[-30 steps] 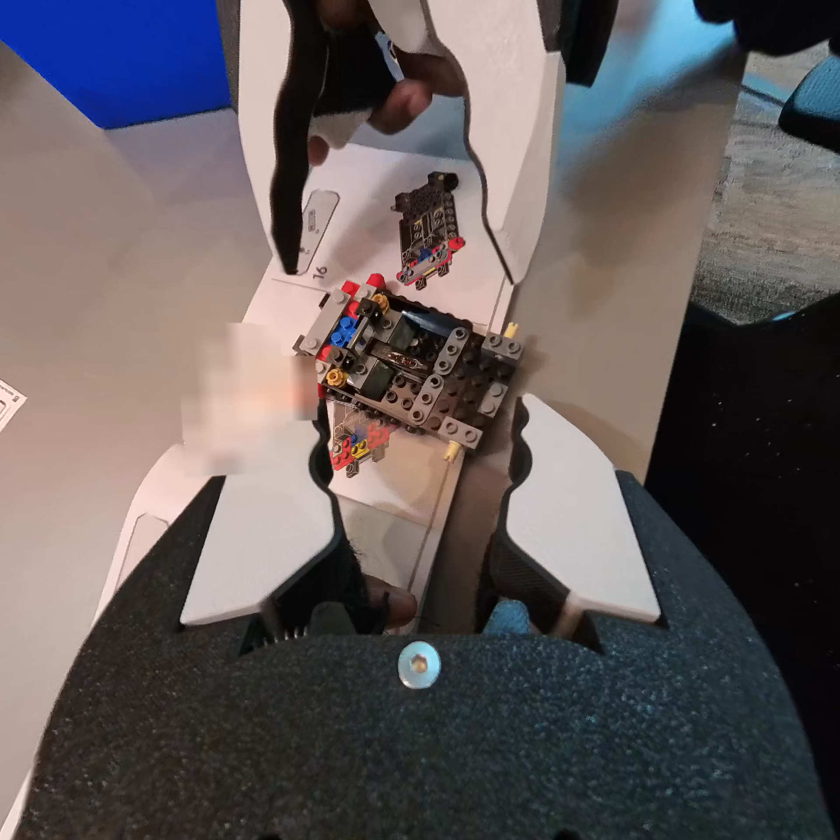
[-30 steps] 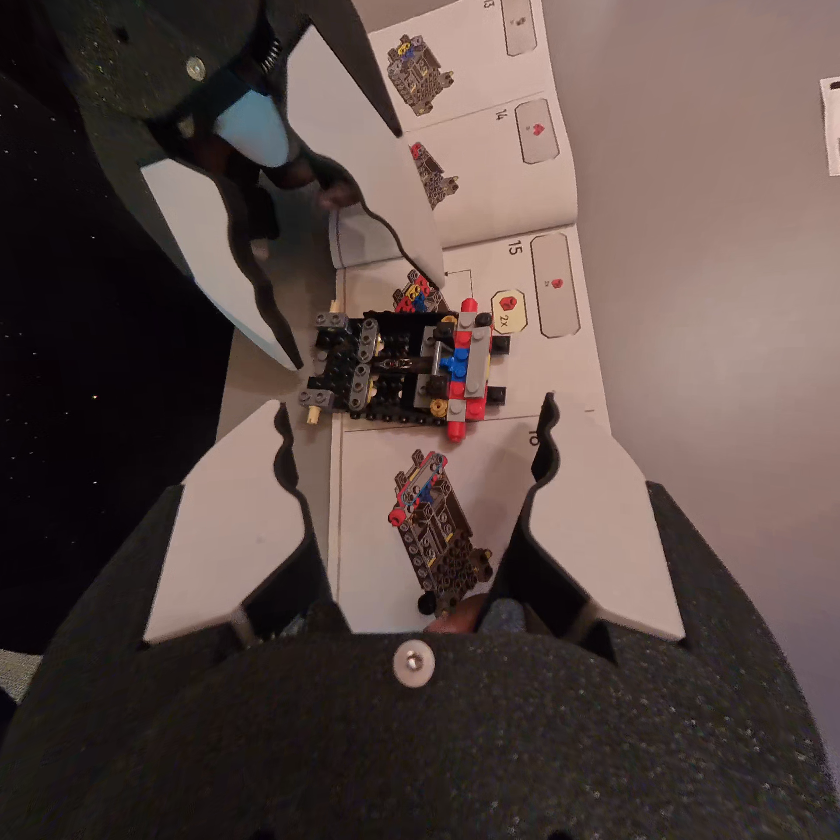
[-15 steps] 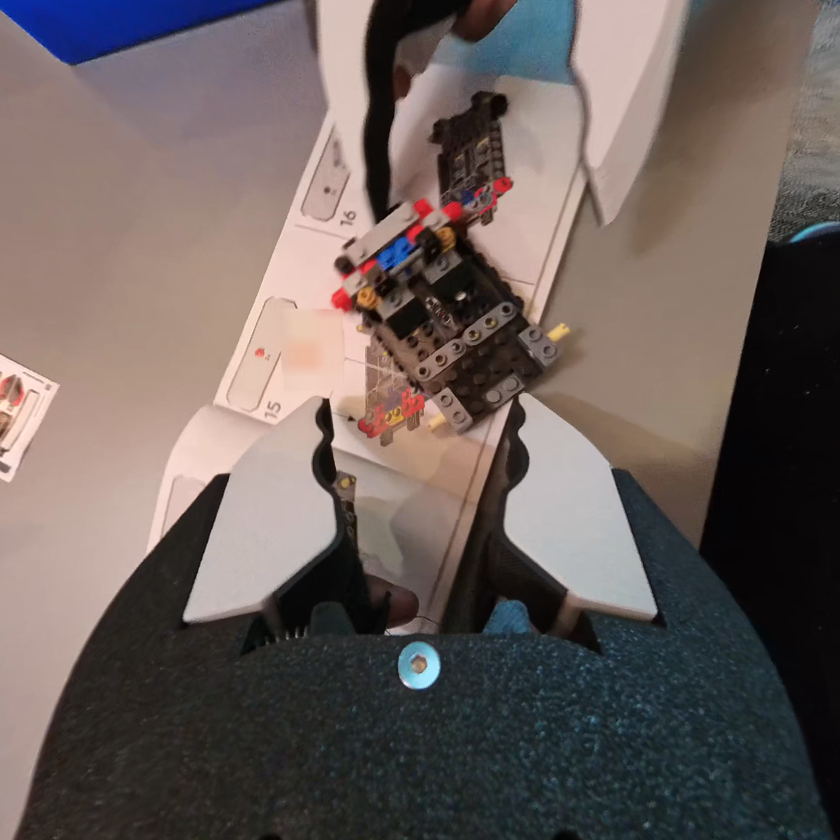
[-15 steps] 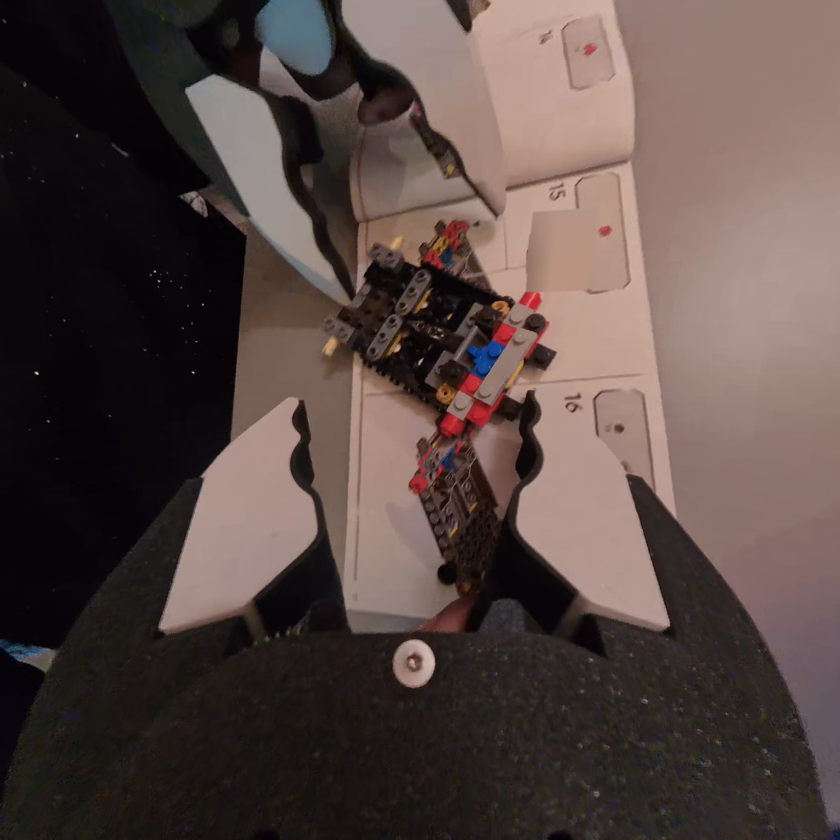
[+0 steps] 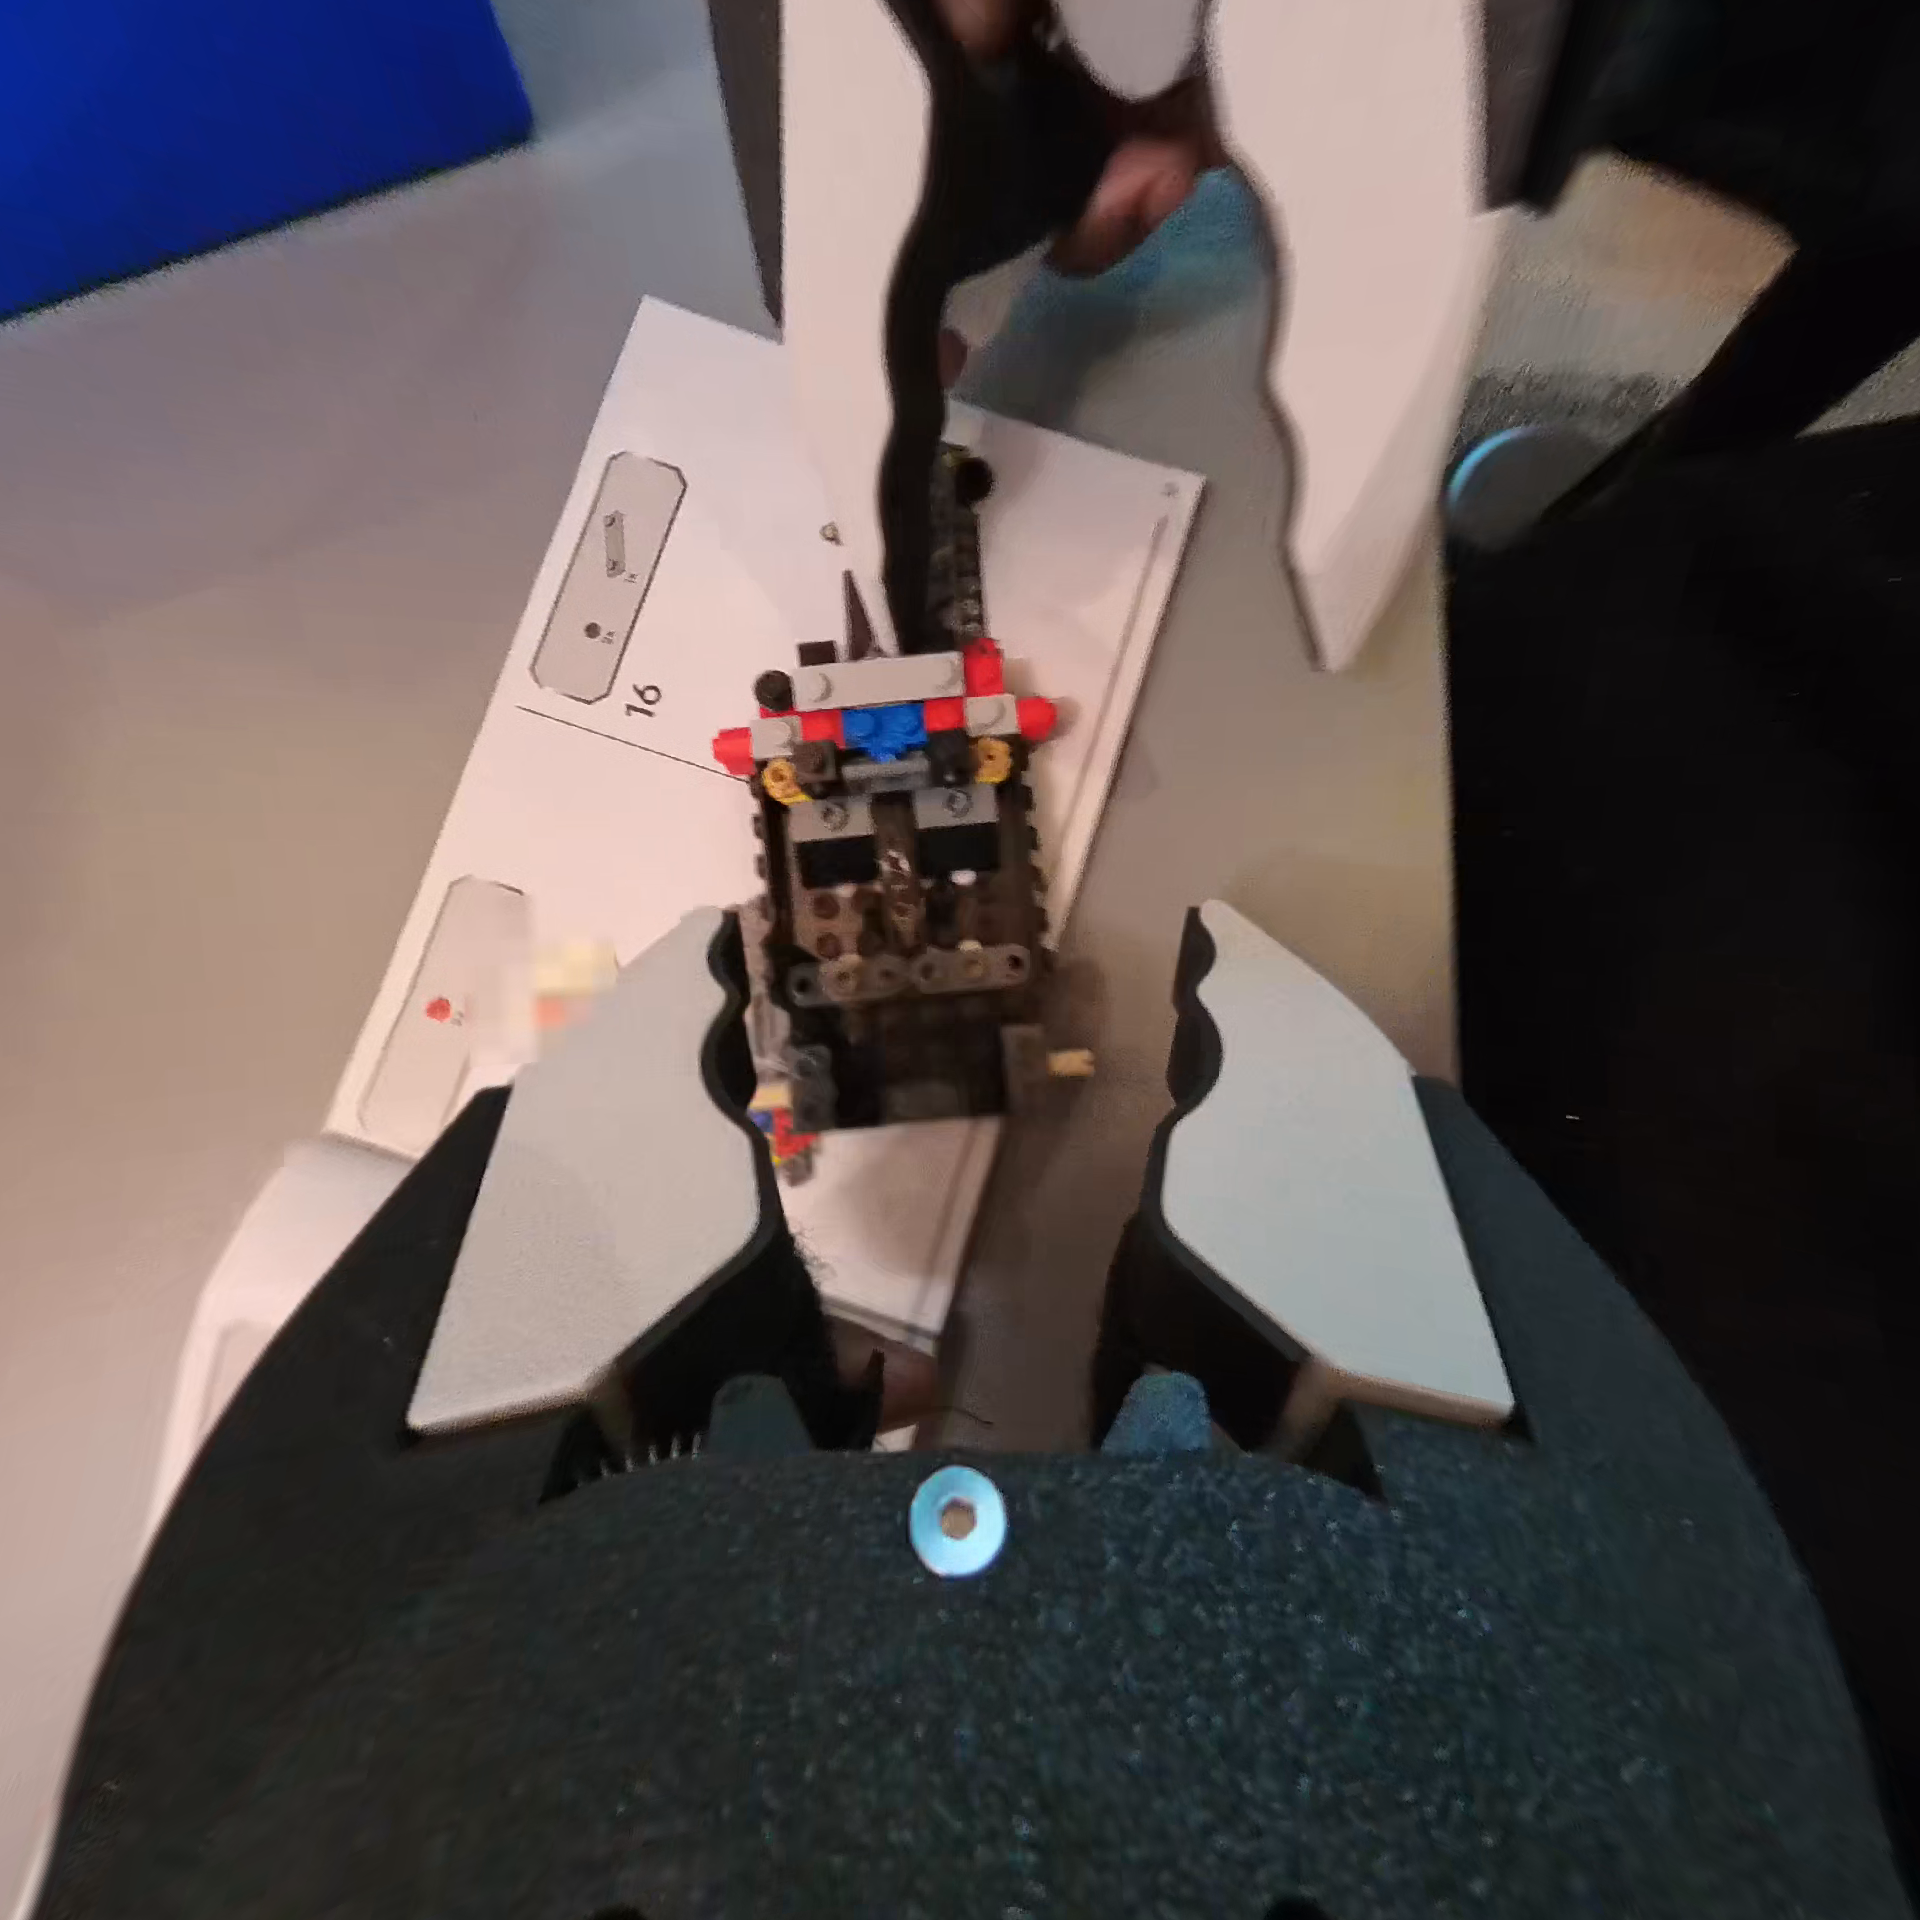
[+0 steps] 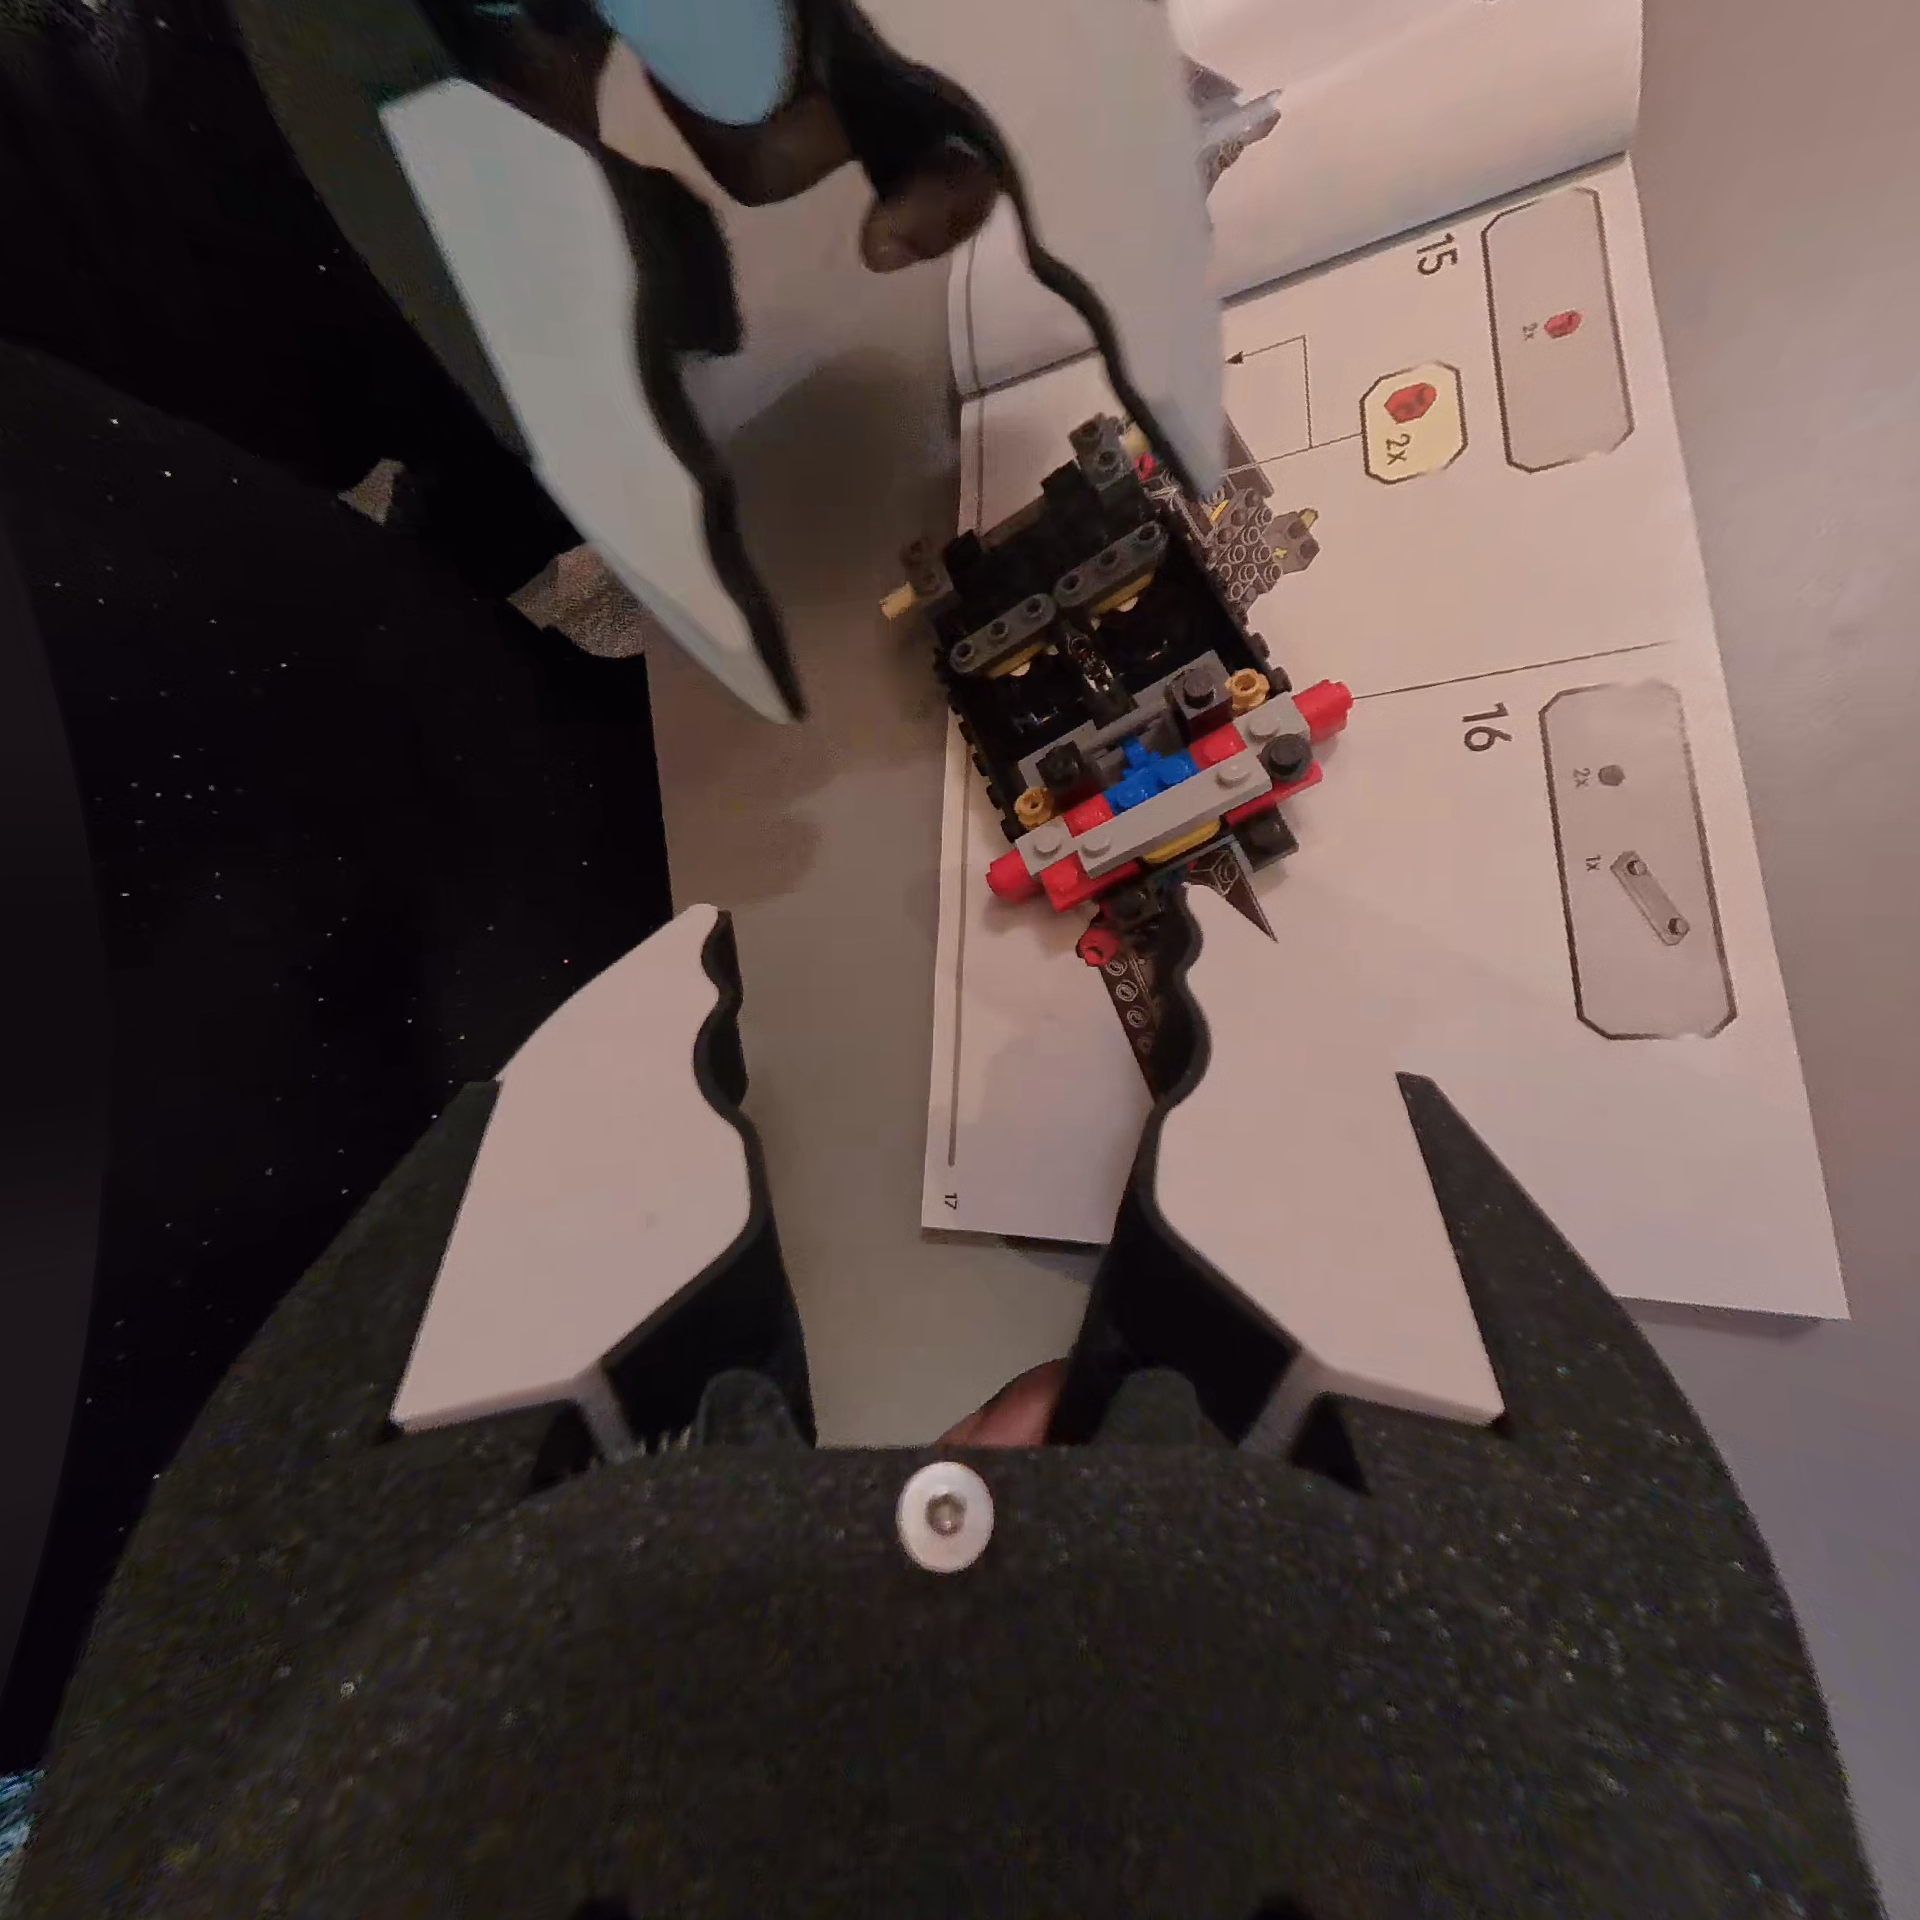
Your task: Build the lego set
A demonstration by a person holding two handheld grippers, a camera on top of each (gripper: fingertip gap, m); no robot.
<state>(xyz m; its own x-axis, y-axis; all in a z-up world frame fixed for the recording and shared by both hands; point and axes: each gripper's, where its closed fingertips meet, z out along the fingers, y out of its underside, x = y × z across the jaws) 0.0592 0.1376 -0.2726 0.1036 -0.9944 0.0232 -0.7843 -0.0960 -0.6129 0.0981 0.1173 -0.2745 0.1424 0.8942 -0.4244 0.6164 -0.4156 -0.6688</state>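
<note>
A partly built lego car (image 5: 899, 883), black with a red, grey and blue bar at one end, lies on the open instruction booklet (image 5: 644, 831). My left gripper (image 5: 956, 935) is open and empty, and the car's black end lies between its fingertips. In the right wrist view the car (image 6: 1122, 707) lies ahead of my open, empty right gripper (image 6: 951, 935), whose right fingertip is close to the red bar end. The left gripper (image 6: 987, 592) comes in from the far side, one finger at the car's black end. The right gripper (image 5: 1112, 634) shows beyond the car.
The booklet (image 6: 1455, 1039) lies near the edge of the grey table (image 6: 831, 1039). That edge runs close beside the car, with dark floor (image 6: 312, 831) past it. A blue panel (image 5: 208, 135) stands at the far left. One gripper's finger ends stand about 5 cm off the other's.
The car has turned on the booklet, from lying across the right gripper's view to pointing its red bar towards it. Both grippers have closed in on its two ends and stay open.
</note>
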